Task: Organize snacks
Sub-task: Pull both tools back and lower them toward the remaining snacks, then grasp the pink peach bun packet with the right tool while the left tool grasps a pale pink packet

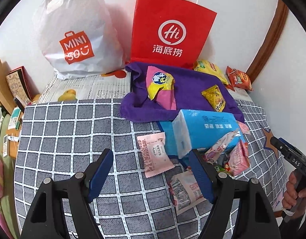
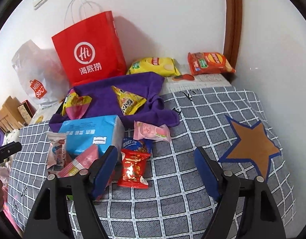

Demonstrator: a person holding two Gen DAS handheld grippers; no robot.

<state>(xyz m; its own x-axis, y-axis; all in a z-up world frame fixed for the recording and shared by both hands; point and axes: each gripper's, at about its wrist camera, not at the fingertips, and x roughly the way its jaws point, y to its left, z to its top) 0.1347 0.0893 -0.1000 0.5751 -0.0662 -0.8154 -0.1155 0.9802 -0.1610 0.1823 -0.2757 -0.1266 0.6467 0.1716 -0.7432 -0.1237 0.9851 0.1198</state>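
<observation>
Evidently both the left tool [image 1: 151,171] and right tool [image 2: 155,169] gape empty, angled down over loose snack packets [image 2: 133,169], presumably choosing.

Bright, even light; sharp centre, fisheye-bent, dark edges.

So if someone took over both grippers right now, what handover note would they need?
Left gripper: jaws open, empty, above the pink sachet.
Right gripper: jaws open, empty, red snack packet just ahead.
Snacks lie loose around the blue tissue pack; two on the purple cloth; chip bags by the wall. Red paper bag stands behind.
Done: nothing visibly sorted.
Left: gather every snack.
</observation>
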